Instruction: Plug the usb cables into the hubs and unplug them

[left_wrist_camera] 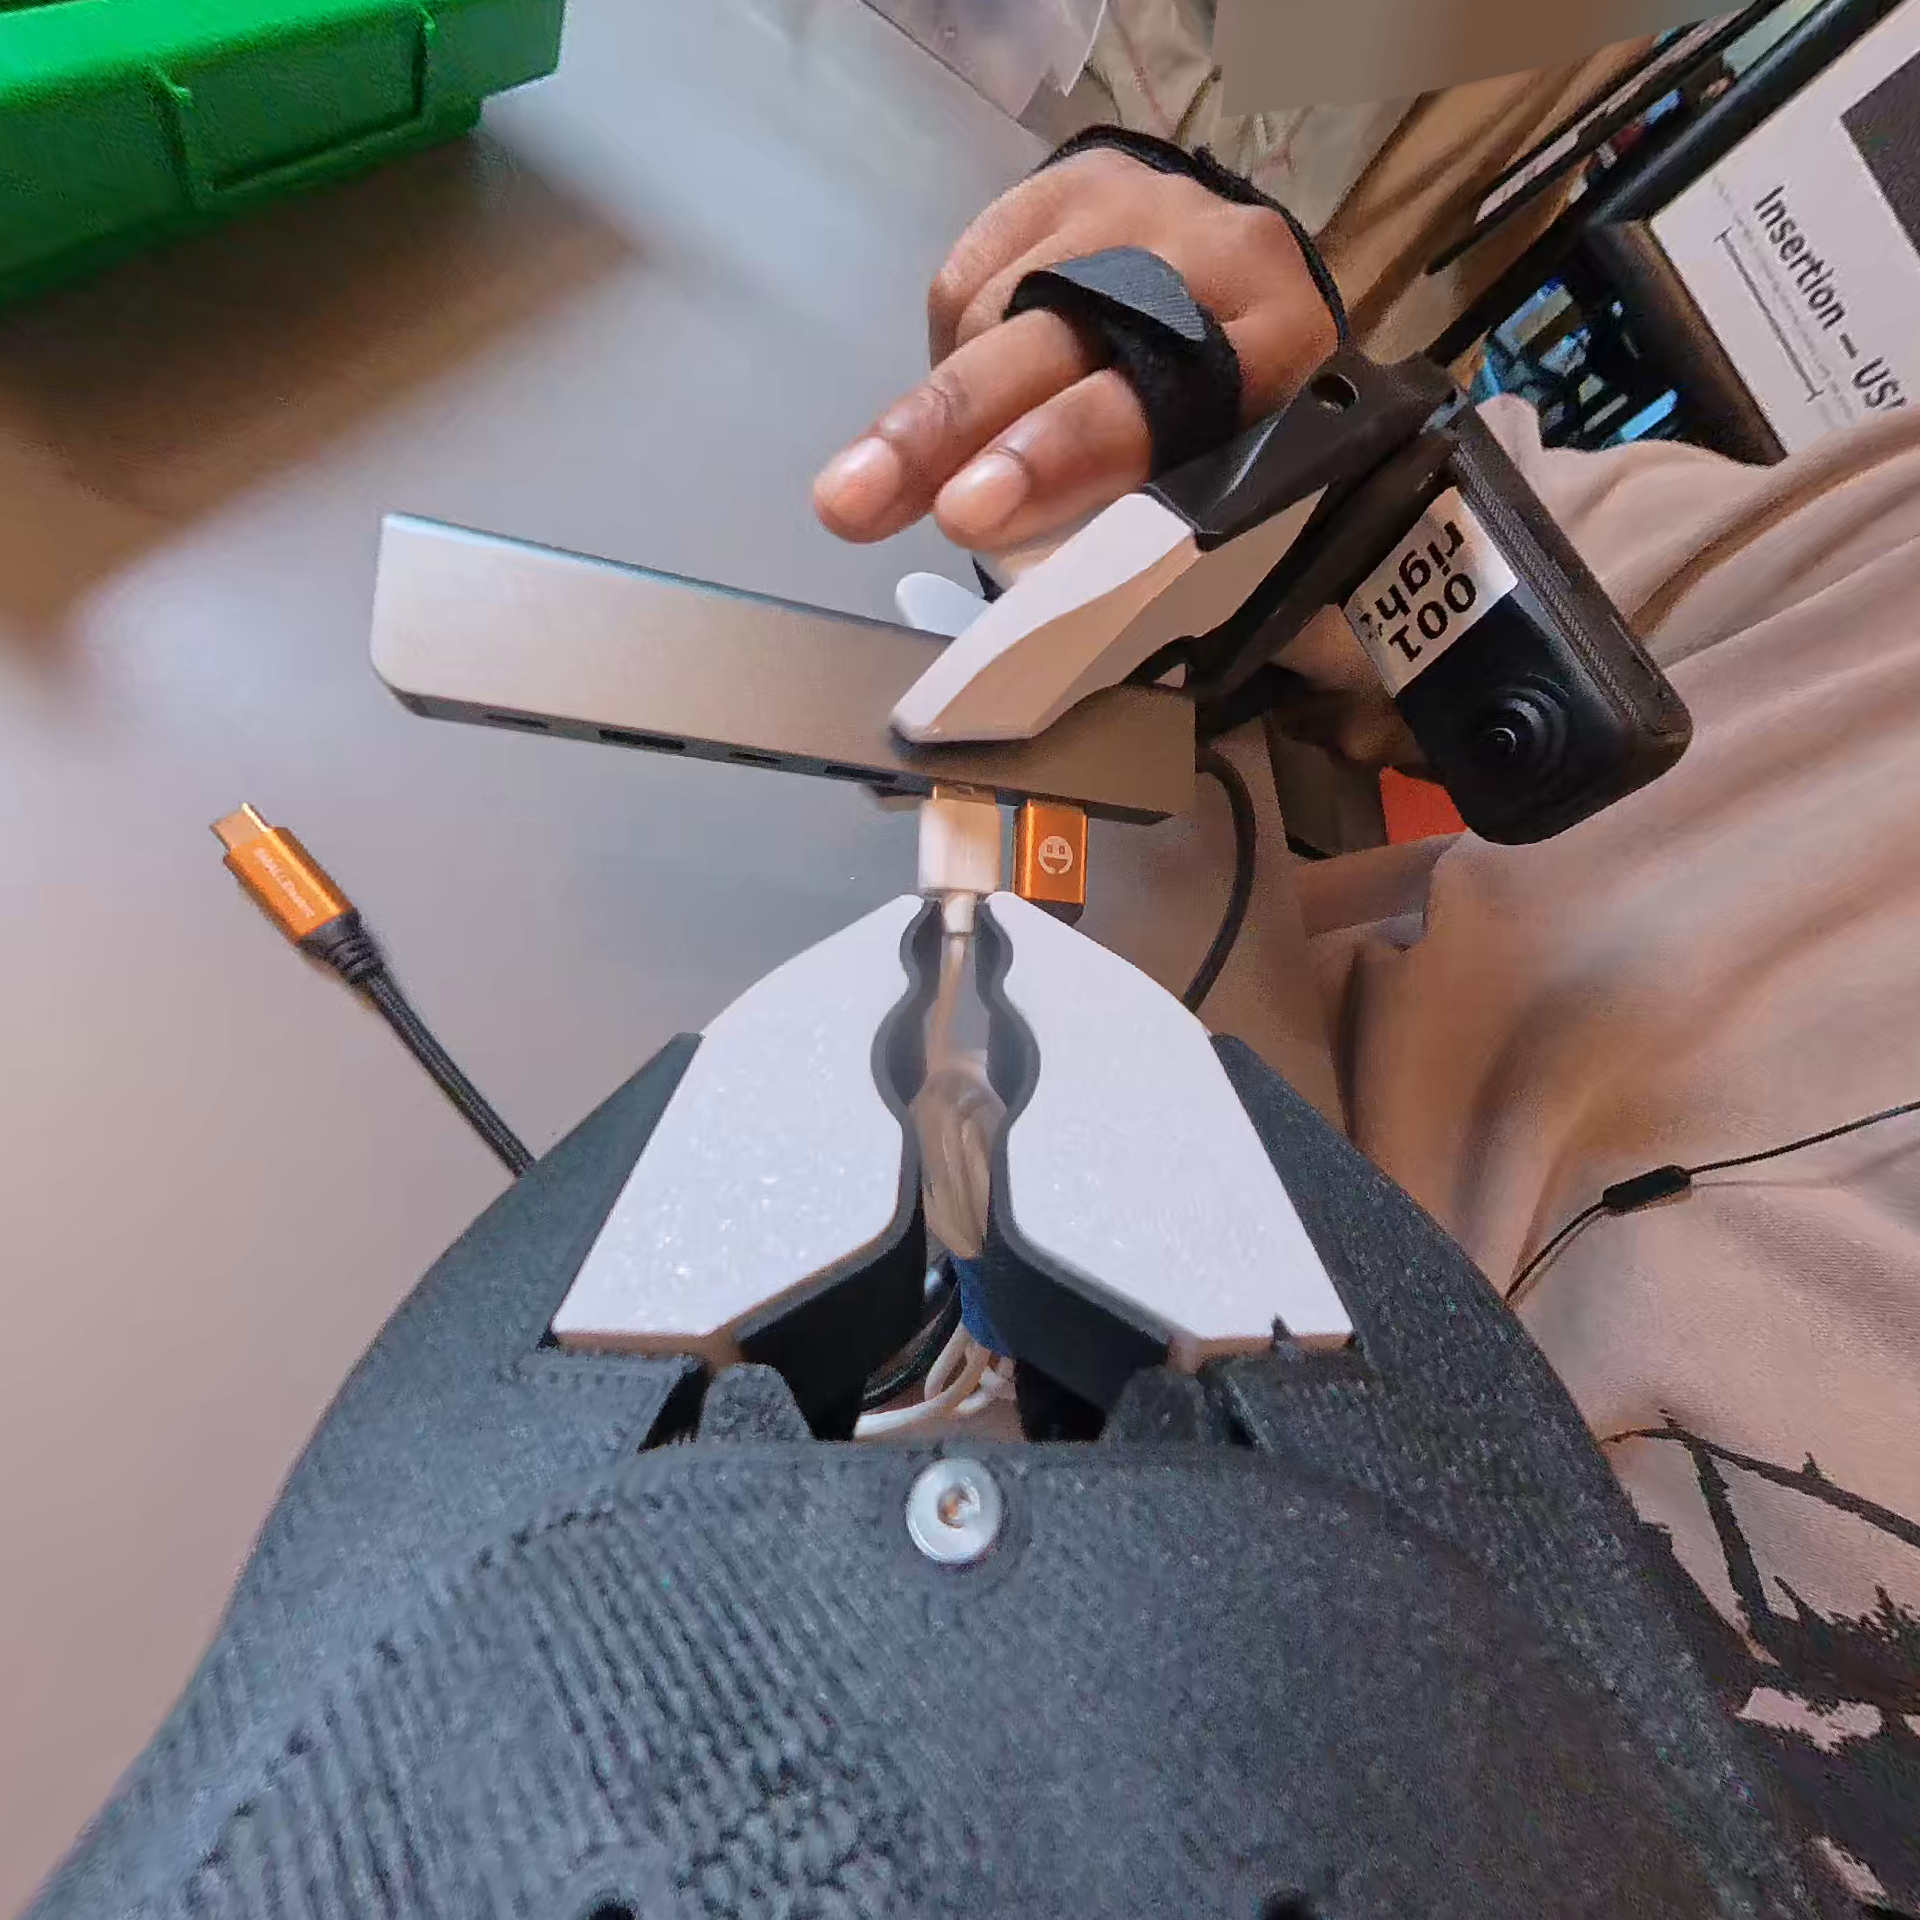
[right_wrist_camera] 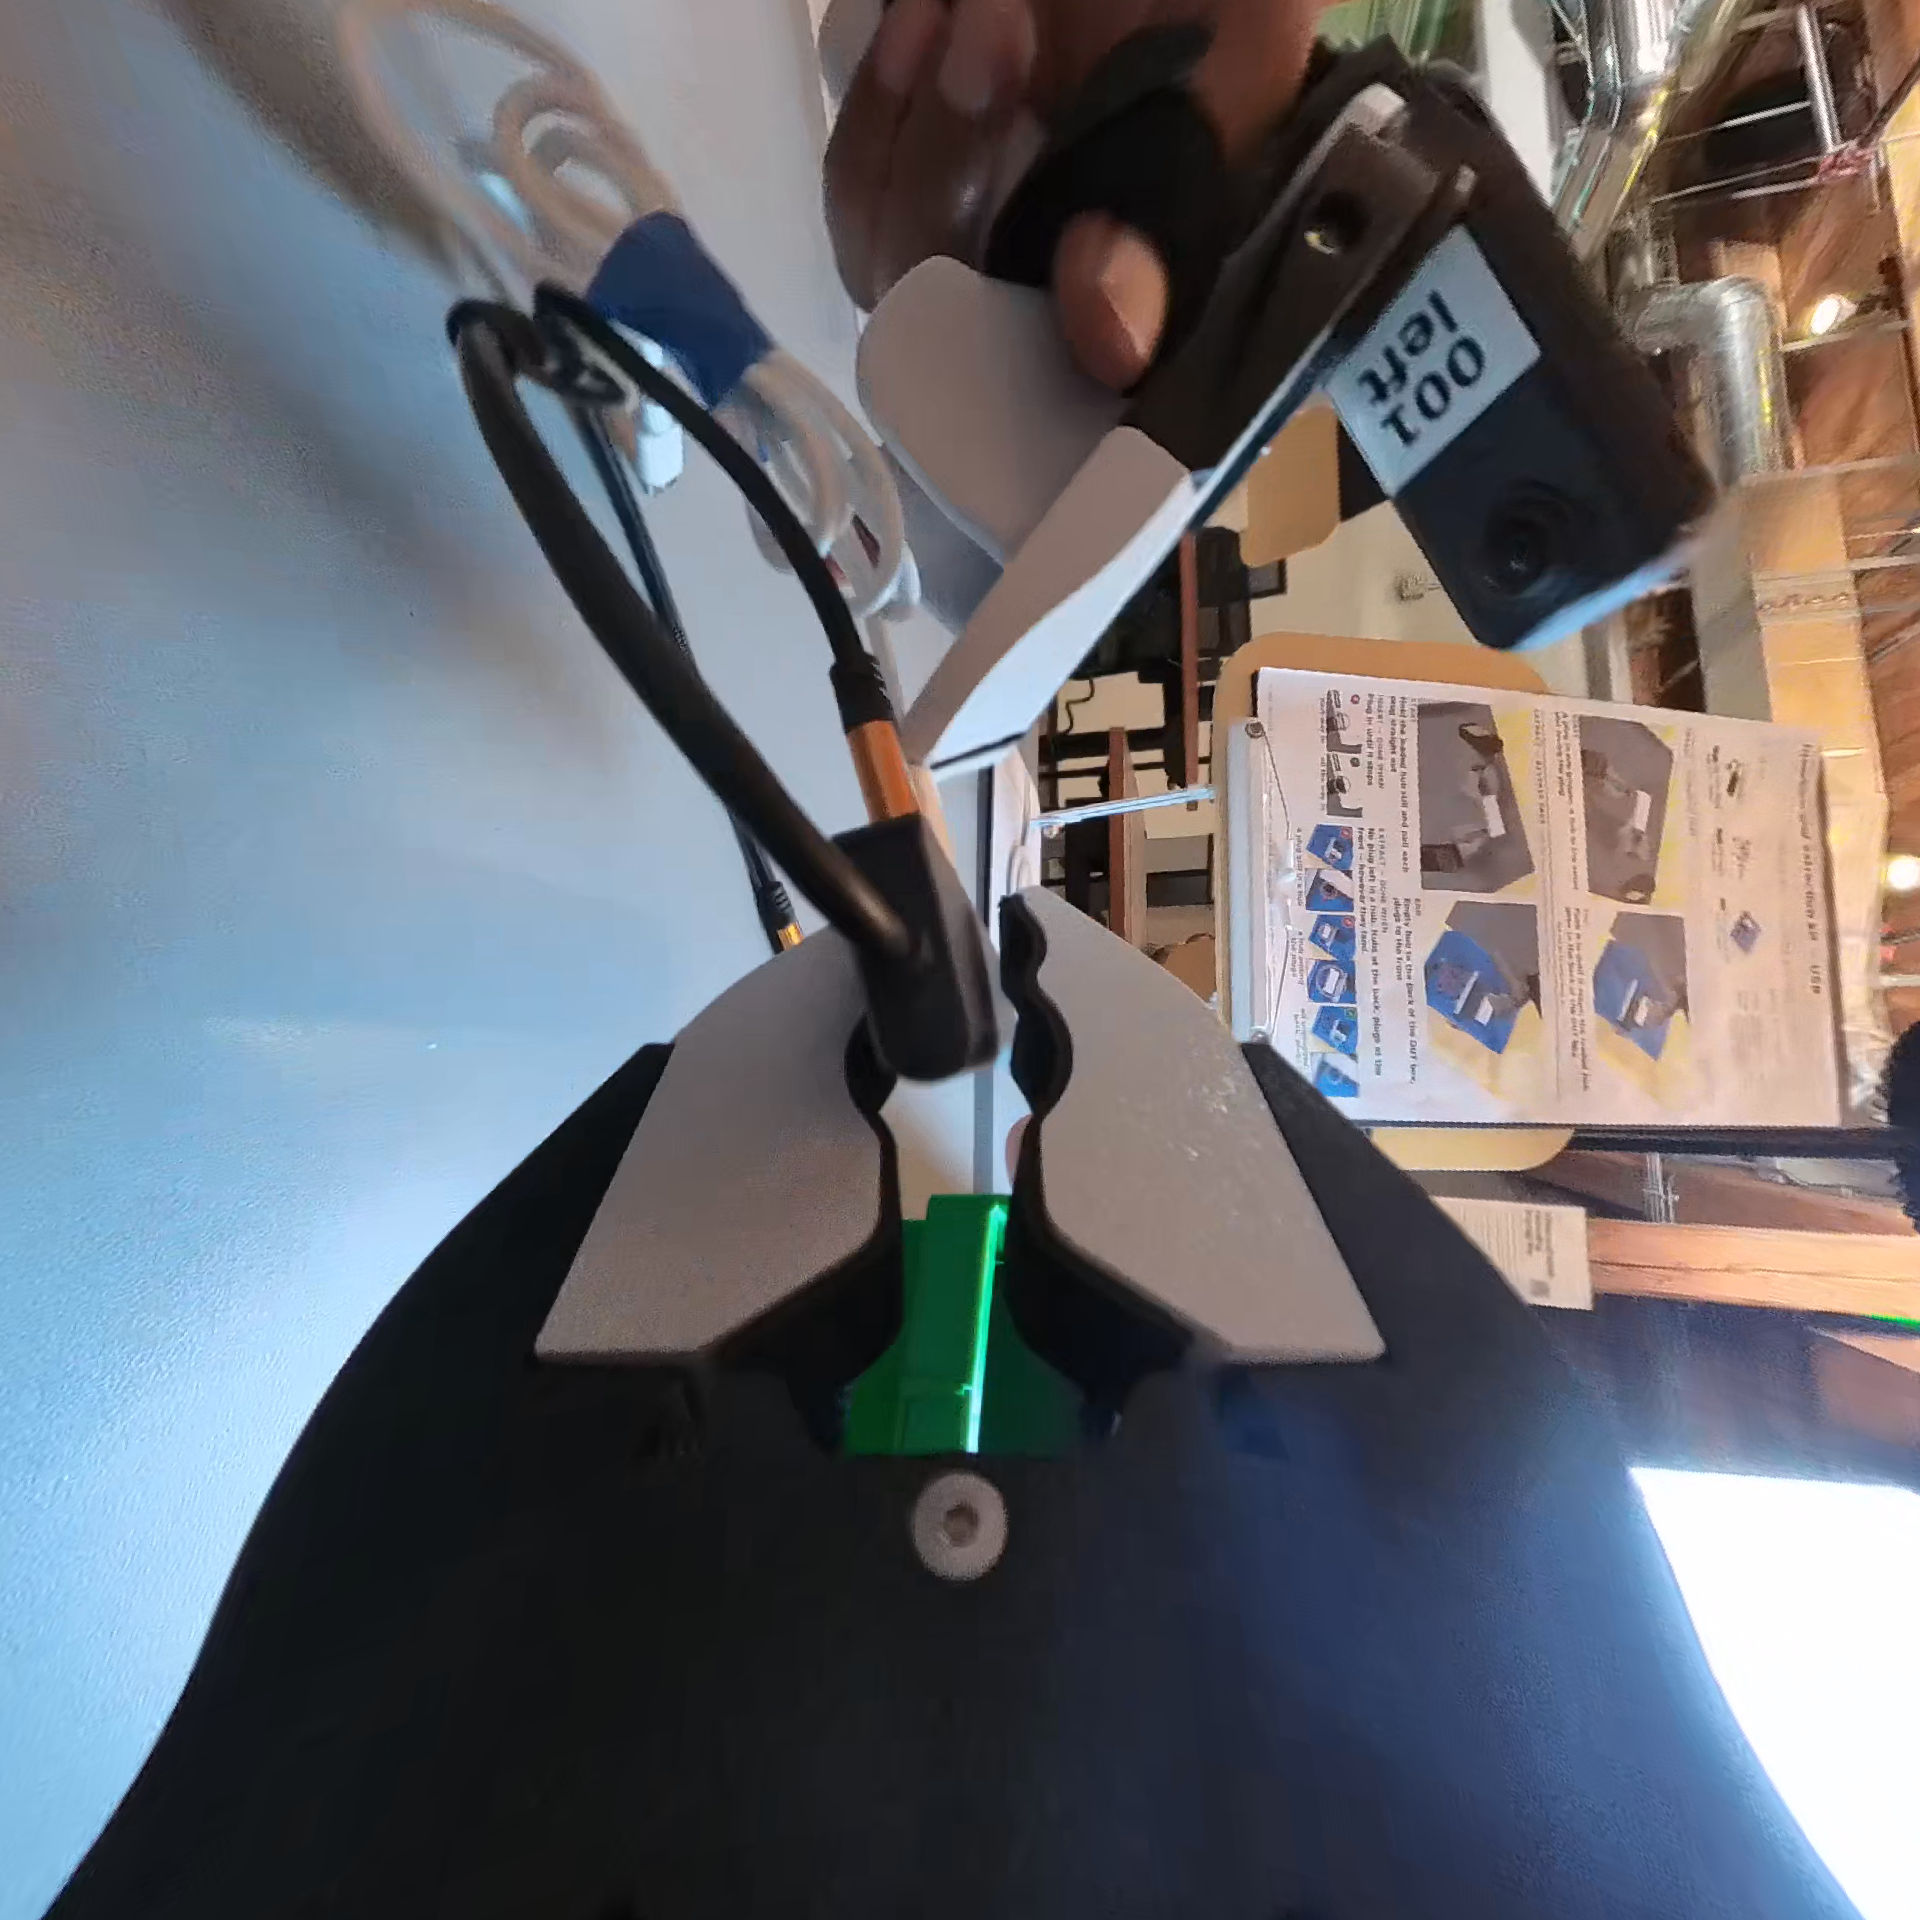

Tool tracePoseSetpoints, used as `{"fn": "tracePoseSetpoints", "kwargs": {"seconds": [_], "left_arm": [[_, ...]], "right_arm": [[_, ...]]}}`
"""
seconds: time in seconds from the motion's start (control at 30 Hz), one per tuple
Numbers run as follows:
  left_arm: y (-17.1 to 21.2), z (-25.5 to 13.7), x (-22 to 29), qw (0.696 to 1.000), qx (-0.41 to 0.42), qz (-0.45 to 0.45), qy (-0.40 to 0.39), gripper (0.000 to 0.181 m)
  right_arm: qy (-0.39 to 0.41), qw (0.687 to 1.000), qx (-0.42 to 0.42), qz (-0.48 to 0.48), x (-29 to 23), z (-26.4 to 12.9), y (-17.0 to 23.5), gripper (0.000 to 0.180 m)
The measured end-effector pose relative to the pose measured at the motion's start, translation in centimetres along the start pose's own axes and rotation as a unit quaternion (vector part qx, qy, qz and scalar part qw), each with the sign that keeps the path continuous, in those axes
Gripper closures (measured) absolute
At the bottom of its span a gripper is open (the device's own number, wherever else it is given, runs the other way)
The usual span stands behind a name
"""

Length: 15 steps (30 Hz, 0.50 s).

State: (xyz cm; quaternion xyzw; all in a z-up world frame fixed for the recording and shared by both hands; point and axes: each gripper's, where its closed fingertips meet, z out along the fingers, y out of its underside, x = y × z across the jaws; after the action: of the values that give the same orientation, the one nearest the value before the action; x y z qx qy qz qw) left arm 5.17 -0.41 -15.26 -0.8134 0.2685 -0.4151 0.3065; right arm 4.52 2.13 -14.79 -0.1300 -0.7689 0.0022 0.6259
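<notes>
The left tool (left_wrist_camera: 961,920) is closed on the white cable (left_wrist_camera: 961,862), just behind its plug, which sits in a side port of the grey hub (left_wrist_camera: 623,649). An orange plug (left_wrist_camera: 1049,852) occupies the adjoining port. The right tool (left_wrist_camera: 935,675) clamps the hub's end, holding the hub above the worktop (left_wrist_camera: 312,468). A loose orange connector (left_wrist_camera: 286,883) hangs to the hub's left. A green bin (left_wrist_camera: 208,114) rests on the worktop, well apart from the hub.
</notes>
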Motion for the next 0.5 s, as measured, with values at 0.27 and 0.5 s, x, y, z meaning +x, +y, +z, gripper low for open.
{"fn": "tracePoseSetpoints", "kwargs": {"seconds": [0.27, 0.5], "left_arm": [[-1.1, -2.2, 1.4, 0.997, 0.073, 0.026, 0.006, 0.166], [-4.1, -14.1, 1.2, 0.927, 0.304, 0.123, -0.182, 0.153]], "right_arm": [[0.01, 1.0, 0.006, -0.011, 1.1, -0.8, -0.8, 0.168], [0.072, 0.984, -0.012, 0.164, 11.2, -4.0, 4.6, 0.167]]}}
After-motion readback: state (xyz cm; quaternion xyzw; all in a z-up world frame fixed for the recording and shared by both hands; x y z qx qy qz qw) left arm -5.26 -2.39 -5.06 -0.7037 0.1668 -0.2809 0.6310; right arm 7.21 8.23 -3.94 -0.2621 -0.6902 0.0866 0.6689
